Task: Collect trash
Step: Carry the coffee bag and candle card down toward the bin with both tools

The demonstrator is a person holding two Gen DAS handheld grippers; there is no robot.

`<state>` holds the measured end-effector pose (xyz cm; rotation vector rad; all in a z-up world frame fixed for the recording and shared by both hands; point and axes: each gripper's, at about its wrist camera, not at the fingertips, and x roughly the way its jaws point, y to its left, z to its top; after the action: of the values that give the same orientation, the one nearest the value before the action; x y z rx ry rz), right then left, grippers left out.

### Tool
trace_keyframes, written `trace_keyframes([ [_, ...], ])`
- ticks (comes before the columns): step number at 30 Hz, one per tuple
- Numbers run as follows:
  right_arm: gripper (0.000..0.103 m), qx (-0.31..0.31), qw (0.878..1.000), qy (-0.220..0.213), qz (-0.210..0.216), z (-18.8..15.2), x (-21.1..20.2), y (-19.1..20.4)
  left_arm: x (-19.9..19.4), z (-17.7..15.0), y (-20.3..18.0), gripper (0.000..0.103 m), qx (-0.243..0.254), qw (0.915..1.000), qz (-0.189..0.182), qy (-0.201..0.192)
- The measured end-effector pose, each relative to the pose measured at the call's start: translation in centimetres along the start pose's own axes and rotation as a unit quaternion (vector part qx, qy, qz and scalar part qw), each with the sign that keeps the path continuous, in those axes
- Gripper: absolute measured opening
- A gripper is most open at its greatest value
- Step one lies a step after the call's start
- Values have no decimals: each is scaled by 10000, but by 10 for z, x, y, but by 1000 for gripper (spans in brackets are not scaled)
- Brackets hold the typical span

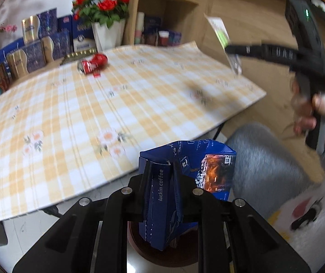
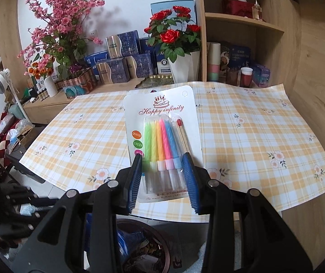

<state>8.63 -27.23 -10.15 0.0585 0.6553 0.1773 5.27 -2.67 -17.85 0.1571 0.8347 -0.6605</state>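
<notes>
Light: bright, even, soft shadows | Left wrist view: motion-blurred | Right wrist view: sharp | Edges: fisheye bending, dark corners

The left claw (image 1: 160,170) is matte black plastic, its angular linkage arms pinned with round silver rivets. The right claw (image 2: 162,175) has the same black arms and silver rivets, with ribbed blue pads (image 2: 191,177). Its handle carries a small green light. The hand (image 1: 321,116) shows what may be a grey fuzzy sleeve.
</notes>
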Motion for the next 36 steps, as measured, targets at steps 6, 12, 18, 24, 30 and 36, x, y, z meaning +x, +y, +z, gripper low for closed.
trace_keyframes([
  [6,39,-25,9999,147,-27,-6,11,-1,39,-19,0,17,21,9990,-34,438],
  [12,39,52,9996,270,-55,-14,21,-5,66,-26,2,17,-77,9972,-43,748],
  [18,39,44,9993,361,-52,-25,29,-6,70,-24,6,28,-301,9968,-170,719],
  [24,39,23,9990,446,76,-41,37,0,43,-18,16,89,-681,9975,157,88],
  [30,39,-64,9974,601,379,-58,45,10,11,-16,26,95,-956,9928,514,-511],
  [36,39,-249,9921,764,967,-78,51,30,-8,-26,33,97,-1132,9851,1001,-821],
])
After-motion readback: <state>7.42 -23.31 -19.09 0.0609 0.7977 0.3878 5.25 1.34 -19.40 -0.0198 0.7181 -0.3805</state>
